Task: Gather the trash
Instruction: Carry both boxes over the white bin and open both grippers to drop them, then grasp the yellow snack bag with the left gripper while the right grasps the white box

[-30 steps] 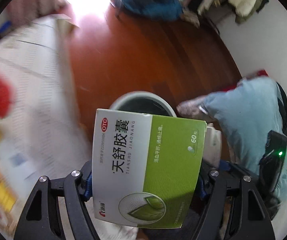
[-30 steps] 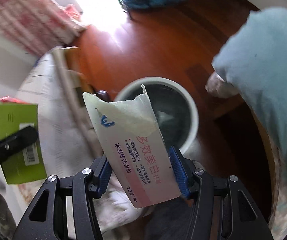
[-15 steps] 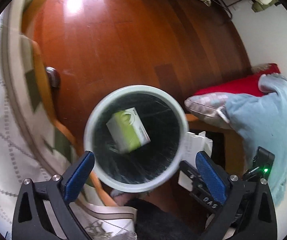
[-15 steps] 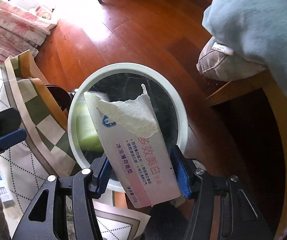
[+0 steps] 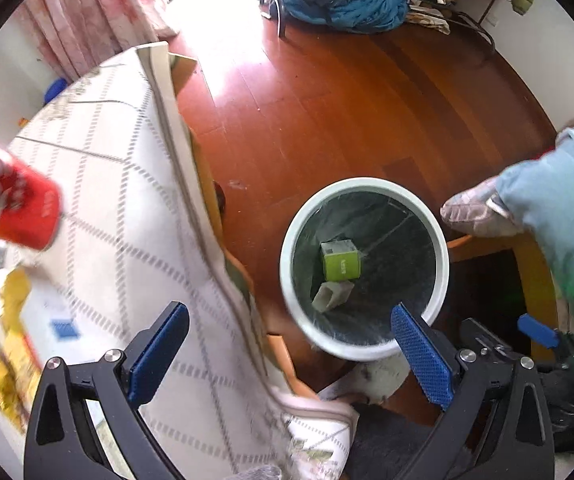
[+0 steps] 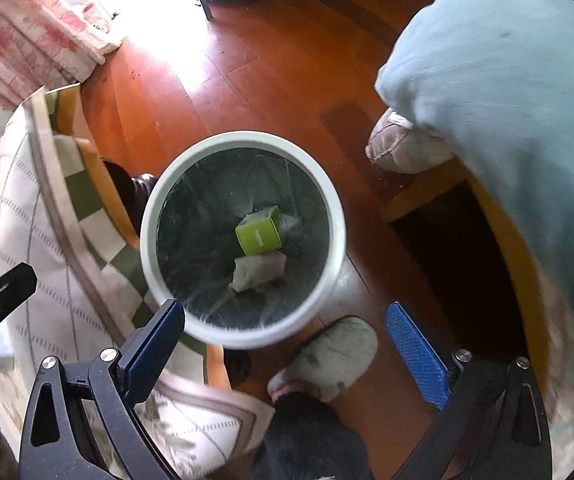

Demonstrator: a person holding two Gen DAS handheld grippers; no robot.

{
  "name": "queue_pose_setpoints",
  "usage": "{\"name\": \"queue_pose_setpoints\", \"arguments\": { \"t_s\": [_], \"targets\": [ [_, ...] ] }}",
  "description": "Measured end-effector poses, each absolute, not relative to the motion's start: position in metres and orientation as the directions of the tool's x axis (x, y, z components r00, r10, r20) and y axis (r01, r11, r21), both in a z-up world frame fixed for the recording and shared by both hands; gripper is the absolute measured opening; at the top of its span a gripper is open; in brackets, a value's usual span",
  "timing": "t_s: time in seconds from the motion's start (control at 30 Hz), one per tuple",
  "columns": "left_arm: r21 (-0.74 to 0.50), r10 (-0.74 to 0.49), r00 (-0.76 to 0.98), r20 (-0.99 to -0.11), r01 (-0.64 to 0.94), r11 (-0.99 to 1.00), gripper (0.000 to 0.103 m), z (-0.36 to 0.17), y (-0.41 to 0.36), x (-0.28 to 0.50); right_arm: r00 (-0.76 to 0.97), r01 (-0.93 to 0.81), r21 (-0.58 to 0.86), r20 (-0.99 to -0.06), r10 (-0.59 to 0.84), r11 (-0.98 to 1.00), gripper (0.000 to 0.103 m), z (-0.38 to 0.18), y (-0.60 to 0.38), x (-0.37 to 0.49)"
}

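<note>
A white round bin [image 5: 441, 236] with a dark liner stands on the wooden floor; it also shows in the right wrist view [image 6: 335, 216]. Inside lie a green medicine box [image 5: 341, 266] [image 6: 259, 234] and a torn whitish toothpaste carton [image 5: 331, 294] [image 6: 261, 272]. My left gripper [image 5: 291, 348] is open and empty, above the table edge and the bin's near side. My right gripper [image 6: 287, 348] is open and empty, just above the bin's near rim. A red can [image 5: 11, 204] lies on the table at far left.
A table with a white checked cloth [image 5: 127, 240] fills the left, with yellow packaging [image 5: 7, 344] on it. A grey slipper [image 6: 327, 360] is near the bin. A light blue cushion [image 6: 507, 100] on a wooden seat is right. Clothes are piled at the back.
The left gripper opened and dropped the green box into the bin, then swung left over the table. The right gripper opened and the torn carton fell into the bin.
</note>
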State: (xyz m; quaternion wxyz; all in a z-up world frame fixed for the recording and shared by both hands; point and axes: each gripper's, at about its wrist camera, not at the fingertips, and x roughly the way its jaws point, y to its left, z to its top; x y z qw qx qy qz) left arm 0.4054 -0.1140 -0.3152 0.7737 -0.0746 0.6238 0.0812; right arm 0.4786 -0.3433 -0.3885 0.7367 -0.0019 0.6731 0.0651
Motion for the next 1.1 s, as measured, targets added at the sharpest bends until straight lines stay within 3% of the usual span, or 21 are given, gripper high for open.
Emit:
{"name": "queue_pose_setpoints", "arguments": {
  "t_s": [0.53, 0.87, 1.1],
  "targets": [
    [-0.011, 0.081, 0.362, -0.929, -0.246, 0.969, 0.103, -0.206, -0.117, 0.320, 0.274, -0.147, 0.098, -0.952, 0.135, 0.984, 0.102, -0.233, -0.356, 0.384],
    [-0.041, 0.119, 0.463, -0.879, -0.322, 0.946, 0.103, -0.137, -0.082, 0.269, 0.367, -0.190, 0.179, -0.899, 0.239, 0.965, 0.102, -0.140, -0.337, 0.342],
    [0.030, 0.250, 0.383, -0.889, -0.497, 0.867, 0.103, -0.158, 0.003, 0.231, 0.288, -0.318, 0.227, -0.902, 0.322, 0.920, 0.102, -0.149, -0.262, 0.338]
  ]
}}
